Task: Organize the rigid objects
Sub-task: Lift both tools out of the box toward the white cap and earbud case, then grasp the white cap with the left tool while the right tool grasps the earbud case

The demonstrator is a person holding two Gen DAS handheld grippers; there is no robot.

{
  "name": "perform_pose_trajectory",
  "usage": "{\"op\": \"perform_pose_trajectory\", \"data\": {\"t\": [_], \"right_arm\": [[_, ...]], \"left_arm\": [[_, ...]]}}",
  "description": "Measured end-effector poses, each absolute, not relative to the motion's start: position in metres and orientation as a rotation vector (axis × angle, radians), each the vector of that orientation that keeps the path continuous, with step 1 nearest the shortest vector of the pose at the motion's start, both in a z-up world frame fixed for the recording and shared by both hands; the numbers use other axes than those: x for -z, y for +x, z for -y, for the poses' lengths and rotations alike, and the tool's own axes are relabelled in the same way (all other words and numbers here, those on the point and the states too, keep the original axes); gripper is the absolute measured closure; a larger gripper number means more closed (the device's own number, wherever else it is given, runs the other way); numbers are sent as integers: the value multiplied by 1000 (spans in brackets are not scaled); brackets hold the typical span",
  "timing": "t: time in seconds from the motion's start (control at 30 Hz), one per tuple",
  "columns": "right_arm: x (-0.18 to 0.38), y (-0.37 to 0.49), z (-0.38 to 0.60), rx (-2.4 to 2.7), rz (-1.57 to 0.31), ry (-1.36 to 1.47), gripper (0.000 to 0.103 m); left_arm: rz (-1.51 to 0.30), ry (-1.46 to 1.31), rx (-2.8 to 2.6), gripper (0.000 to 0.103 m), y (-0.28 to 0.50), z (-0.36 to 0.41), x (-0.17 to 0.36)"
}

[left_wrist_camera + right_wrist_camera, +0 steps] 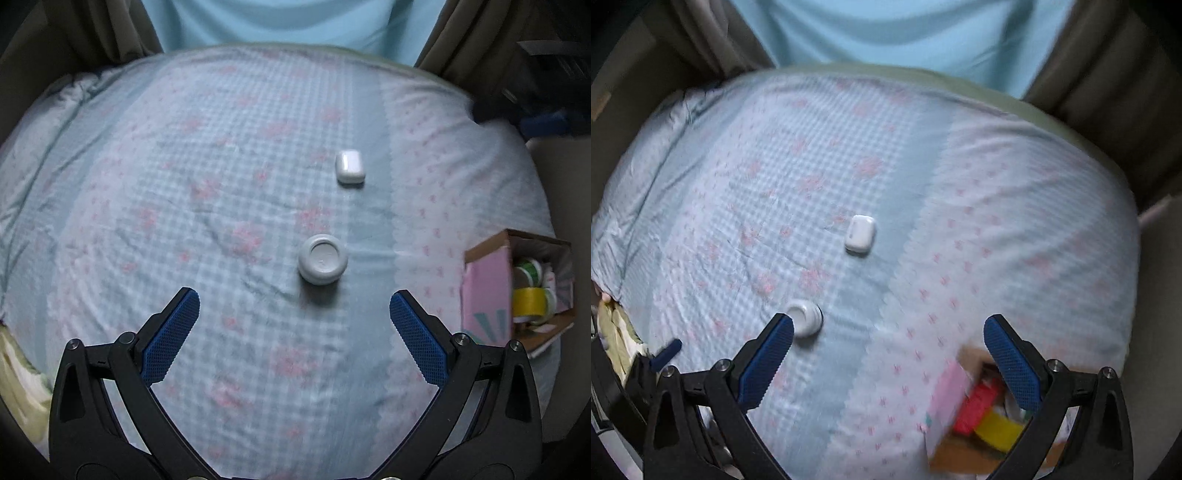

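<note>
The left gripper (294, 302) has its jaws spread wide and empty, blue pads (170, 338) facing in over the bedsheet (221, 166); just beyond the gap, slightly right of its middle, stands the jar (322, 258), a round white pot seen from above, free of both fingers; farther on and a little right lies the case (349, 166), a small white rounded box, well apart from the jar; at the right edge of the sheet sits the box (484, 291), cardboard with a pink face, open on its side, holding tape rolls (529, 301), a yellow one and green ones among them.

The right gripper (888, 328) is likewise wide open and holds nothing; the jar (807, 317) shows just past the tip of its left finger, partly hidden by the pad, though whether they touch I cannot tell; the case (860, 233) lies farther ahead near the middle of the sheet (1015, 221); the box (947, 402) is low and close, behind the right finger, blurred, with a red thing and a yellow roll (997, 430) inside it; at the lower left a blue tip of the other gripper (666, 355) shows; beyond the bed hang a pale blue curtain (886, 33) and dark drapes (1108, 74).
</note>
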State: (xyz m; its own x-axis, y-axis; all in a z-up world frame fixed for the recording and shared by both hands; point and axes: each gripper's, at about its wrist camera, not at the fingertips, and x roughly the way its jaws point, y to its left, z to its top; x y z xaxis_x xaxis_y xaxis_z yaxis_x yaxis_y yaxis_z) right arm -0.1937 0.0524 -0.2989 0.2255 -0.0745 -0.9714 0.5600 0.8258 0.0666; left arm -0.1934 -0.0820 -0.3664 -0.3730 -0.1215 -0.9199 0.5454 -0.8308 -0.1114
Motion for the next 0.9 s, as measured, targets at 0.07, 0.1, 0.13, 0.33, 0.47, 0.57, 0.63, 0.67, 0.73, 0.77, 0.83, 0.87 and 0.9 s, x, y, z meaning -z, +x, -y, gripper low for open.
{"op": "perform_pose_trajectory", "data": {"t": [0.07,0.1,0.13,0.33,0.47,0.57,0.63,0.67,0.73,0.77,0.83,0.87,0.9], "right_arm": [[317,-173,-48,448,-1301,448,0],[333,-157,-46,443,-1322,440,0],[343,-148,-44,442,-1338,433,0],[417,-97,-39,416,-1445,378,1],[453,-77,-35,398,-1503,384,10],[468,-70,-31,403,-1519,410,11],[478,-66,-27,424,-1533,421,15],[481,-65,-26,431,-1539,431,20],[490,-65,-22,454,-1550,463,24],[493,-66,-21,462,-1553,471,28],[498,-68,-19,484,-1557,485,38],[499,-71,-18,496,-1550,492,42],[499,-73,-17,506,-1538,500,45]], "left_arm": [[-575,1456,2225,2,-204,84,389],[-576,1455,2221,3,-209,85,399],[-578,1452,2219,3,-212,85,407],[-628,1429,2176,7,-245,87,467],[-652,1428,2180,14,-261,85,487],[-670,1447,2175,15,-270,84,502],[-682,1451,2174,26,-271,84,507],[-690,1457,2171,28,-272,84,510],[-687,1456,2167,28,-273,84,513],[-681,1447,2169,28,-273,82,513],[-659,1439,2172,42,-273,79,513],[-641,1436,2173,45,-273,78,512],[-645,1426,2191,50,-273,76,511]]}}
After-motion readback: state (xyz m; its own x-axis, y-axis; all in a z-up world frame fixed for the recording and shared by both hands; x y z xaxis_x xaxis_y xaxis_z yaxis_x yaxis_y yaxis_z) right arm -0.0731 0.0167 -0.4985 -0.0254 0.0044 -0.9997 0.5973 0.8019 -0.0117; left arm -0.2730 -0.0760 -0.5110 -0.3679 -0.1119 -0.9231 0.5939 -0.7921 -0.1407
